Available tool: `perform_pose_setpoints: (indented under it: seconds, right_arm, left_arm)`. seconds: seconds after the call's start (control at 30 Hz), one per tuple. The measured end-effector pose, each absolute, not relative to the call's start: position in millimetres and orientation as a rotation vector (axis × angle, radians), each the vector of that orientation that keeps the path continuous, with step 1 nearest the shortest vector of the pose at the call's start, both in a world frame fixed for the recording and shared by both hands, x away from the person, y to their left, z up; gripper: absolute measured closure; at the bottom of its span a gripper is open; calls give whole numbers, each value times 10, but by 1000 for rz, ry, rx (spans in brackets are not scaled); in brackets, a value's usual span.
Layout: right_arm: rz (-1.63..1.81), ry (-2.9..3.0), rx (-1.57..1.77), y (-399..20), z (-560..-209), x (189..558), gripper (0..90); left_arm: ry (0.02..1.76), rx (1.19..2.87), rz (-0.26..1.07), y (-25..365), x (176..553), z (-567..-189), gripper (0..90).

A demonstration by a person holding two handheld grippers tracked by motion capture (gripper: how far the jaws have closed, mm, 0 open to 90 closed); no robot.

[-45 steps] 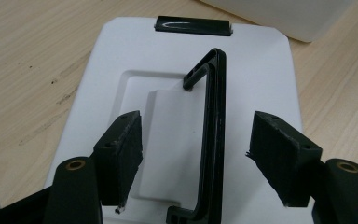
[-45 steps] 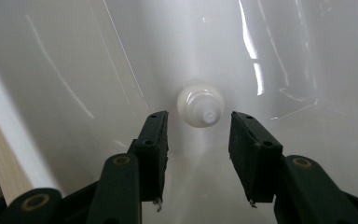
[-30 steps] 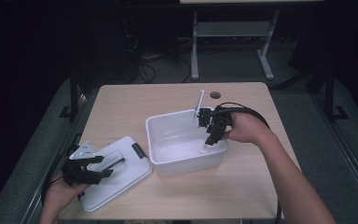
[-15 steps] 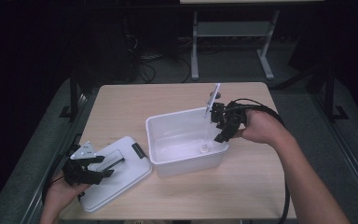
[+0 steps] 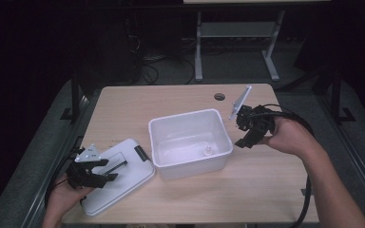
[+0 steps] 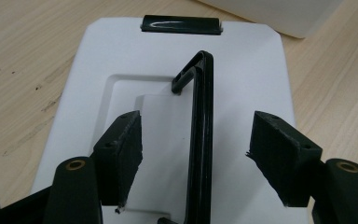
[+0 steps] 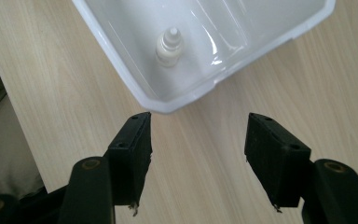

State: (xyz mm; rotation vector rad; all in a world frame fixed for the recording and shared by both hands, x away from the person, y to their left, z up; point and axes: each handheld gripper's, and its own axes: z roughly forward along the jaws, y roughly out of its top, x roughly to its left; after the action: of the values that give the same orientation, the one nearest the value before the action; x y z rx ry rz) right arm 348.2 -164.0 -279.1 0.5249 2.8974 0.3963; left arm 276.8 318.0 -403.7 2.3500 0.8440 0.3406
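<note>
A white plastic box (image 5: 168, 124) stands open in the middle of the table. A small white bottle (image 5: 208, 151) stands inside it near the right front corner, also seen upright in the right gripper view (image 7: 169, 44). My right gripper (image 5: 243, 135) hovers just right of the box; its jaws have just been opening and nothing is between them (image 7: 198, 140). The white lid (image 5: 135, 178) lies flat at the front left. My left gripper (image 5: 95, 172) is open over it, its jaws on either side of the lid's black handle (image 6: 203, 107) without touching it.
The lid has a black clip (image 6: 182, 23) at its far end. A cable hole (image 5: 219, 97) sits in the wooden table (image 5: 266, 190) behind the box. Table legs and cables stand on the dark floor beyond the far edge.
My right gripper has come up out of the box and moved right past its rim, jaws spreading. The small bottle stays in the box. The left gripper and lid have not moved.
</note>
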Motion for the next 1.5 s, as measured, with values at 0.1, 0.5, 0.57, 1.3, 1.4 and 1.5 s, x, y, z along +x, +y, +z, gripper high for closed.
perform_pose_setpoints:
  seconds: [0.1, 0.5, 0.57, 1.3, 1.4, 1.5]
  right_arm:
    - [406, 2890, 544, -1715, -2811, 3450, 398]
    - [452, 2858, 639, -2050, -3005, 3301, 379]
    - [460, 2859, 654, -2098, -3067, 3278, 374]
    - [521, 2854, 724, -2306, -3596, 3125, 354]
    - [537, 2851, 741, -2343, -3670, 3104, 349]
    - [554, 2845, 753, -2373, -3739, 3084, 347]
  left_arm:
    - [843, 2351, 340, 3173, 2768, -4038, 336]
    - [825, 2376, 329, 3104, 2798, -4061, 336]
    - [828, 2371, 329, 3091, 2801, -4057, 335]
    - [818, 2398, 323, 3028, 2830, -4067, 334]
    - [813, 2404, 320, 3010, 2835, -4068, 335]
    - [808, 2408, 316, 2996, 2838, -4068, 342]
